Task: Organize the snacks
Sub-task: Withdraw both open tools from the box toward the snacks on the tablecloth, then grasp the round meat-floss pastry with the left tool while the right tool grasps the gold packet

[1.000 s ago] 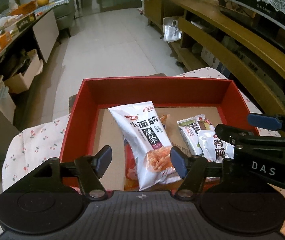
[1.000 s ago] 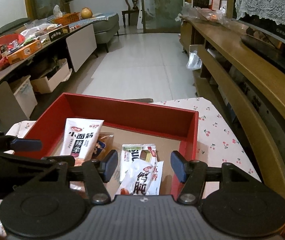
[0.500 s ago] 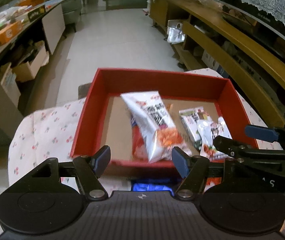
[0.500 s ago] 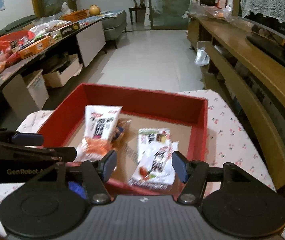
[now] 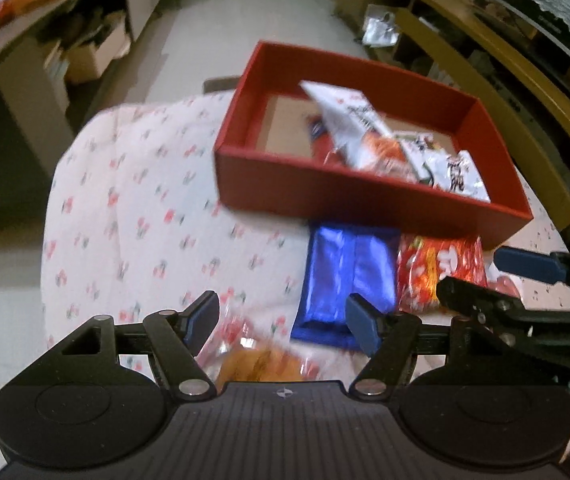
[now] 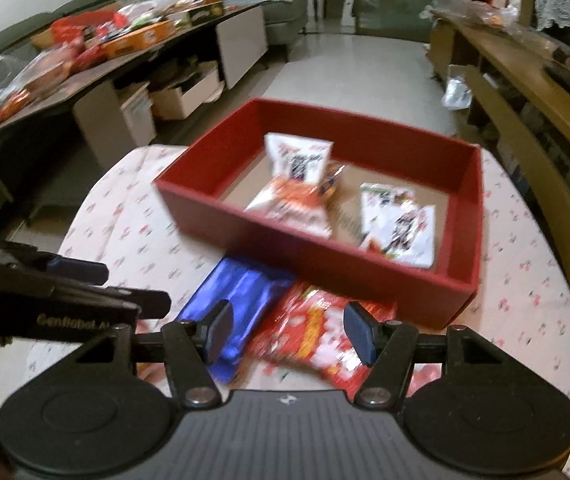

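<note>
Currently both grippers gape, holding nothing. Left gripper (image 5: 281,316), right gripper (image 6: 291,330). Blue packet (image 6: 241,296) lies on the tablecloth (image 6: 125,216), near side of the red box (image 6: 461,276), long axis near-far, beside the red packet (image 6: 317,332). Judgement: left gripper is nearer the blue packet.

Glossy foil blue packet (image 5: 345,280) lies beside matt cardboard red box (image 5: 349,196).

Cherry-print table (image 6: 525,280) — red box (image 6: 461,208), blue packet (image 6: 241,288), red packet (image 6: 317,328)
</note>
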Motion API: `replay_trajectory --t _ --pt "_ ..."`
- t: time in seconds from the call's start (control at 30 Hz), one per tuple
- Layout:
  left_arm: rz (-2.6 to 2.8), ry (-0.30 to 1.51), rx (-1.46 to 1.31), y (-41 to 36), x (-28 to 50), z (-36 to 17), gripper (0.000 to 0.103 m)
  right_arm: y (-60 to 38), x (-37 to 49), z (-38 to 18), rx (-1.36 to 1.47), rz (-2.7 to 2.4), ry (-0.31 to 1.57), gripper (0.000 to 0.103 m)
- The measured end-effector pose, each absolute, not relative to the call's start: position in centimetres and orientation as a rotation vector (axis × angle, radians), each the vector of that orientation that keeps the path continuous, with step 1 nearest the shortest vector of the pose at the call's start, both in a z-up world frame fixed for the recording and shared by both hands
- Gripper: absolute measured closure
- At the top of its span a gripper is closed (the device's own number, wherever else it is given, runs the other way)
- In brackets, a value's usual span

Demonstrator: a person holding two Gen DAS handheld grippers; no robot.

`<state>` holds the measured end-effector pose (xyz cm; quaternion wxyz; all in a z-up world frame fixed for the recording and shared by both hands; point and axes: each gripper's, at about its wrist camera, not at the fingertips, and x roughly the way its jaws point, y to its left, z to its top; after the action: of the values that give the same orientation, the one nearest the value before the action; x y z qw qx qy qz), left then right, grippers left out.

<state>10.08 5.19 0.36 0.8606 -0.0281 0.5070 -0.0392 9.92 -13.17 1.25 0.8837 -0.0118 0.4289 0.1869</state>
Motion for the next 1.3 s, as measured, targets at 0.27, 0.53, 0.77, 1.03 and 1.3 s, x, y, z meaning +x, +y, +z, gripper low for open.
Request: replay_trajectory --t 0.27,0.53,0.77,1.03,1.3 --pt "-0.095 1.097 -0.053 5.7 8.7 -0.6 0.024 -12.9 8.1 1.3 -0.018 0.416 0.909 0.028" --pt "-0.128 1.135 0.022 4.7 9.1 -2.2 0.018 -13.2 7.9 1.4 -0.007 0.425 0.916 0.028" --pt "-0.157 1.160 0.119 3.9 9.2 -3.7 0.009 -13.3 7.8 1.2 -0.006 0.434 0.927 0.028" --pt "-0.180 1.155 0.149 3.9 9.5 -3.4 0.008 -13.3 7.5 0.9 -0.007 0.442 0.944 0.028" --pt "-0.182 1.170 0.170 4.4 10.5 -4.0 0.006 -13.6 7.5 0.7 0.001 0.452 0.960 0.028"
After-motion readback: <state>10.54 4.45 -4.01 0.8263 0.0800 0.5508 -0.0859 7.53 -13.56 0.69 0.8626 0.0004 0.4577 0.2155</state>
